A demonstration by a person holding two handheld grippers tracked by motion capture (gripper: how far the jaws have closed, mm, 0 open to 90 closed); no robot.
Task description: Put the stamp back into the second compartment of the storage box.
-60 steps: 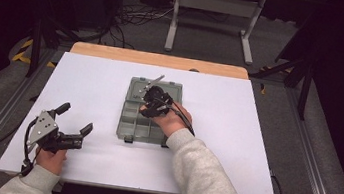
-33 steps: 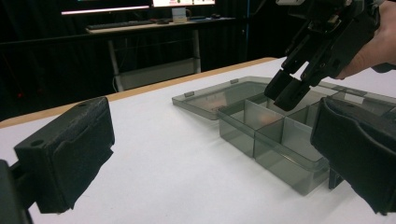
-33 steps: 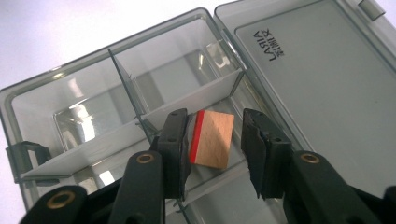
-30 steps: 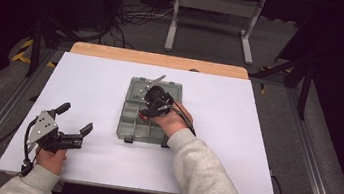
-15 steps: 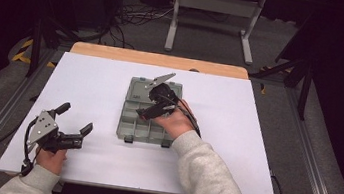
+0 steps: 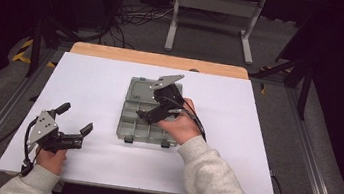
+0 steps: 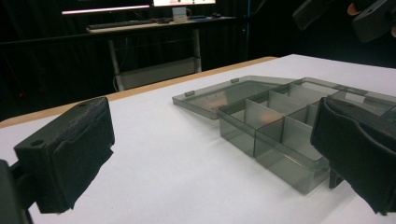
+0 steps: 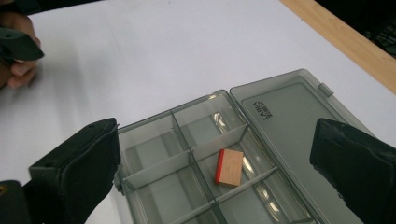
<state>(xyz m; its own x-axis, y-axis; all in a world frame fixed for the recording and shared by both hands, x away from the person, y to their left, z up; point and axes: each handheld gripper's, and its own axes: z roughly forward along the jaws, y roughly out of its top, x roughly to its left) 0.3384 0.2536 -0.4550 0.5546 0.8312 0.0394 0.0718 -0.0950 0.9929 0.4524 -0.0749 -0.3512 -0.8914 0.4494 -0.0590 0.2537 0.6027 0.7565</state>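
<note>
The bench (image 6: pixel 101 82) spreads white in front of me, with a bare wooden strip along its far edge. Near its middle lies the grey compartment box (image 6: pixel 136 120), its clear lid (image 8: pixel 299 116) folded flat open on the bench beyond the compartments. My right tongs (image 6: pixel 150 115) hang above the box, tilted down toward it, jaws spread wide and gripping nothing. My left tongs (image 6: pixel 75 123) sit low over the near left part of the bench, well apart from the box, jaws likewise released and empty. In the right gripper view, a small wooden block (image 8: pixel 229 167) with one red edge lies flat in one of the compartments next to the lid, touching neither pair of tongs.
</note>
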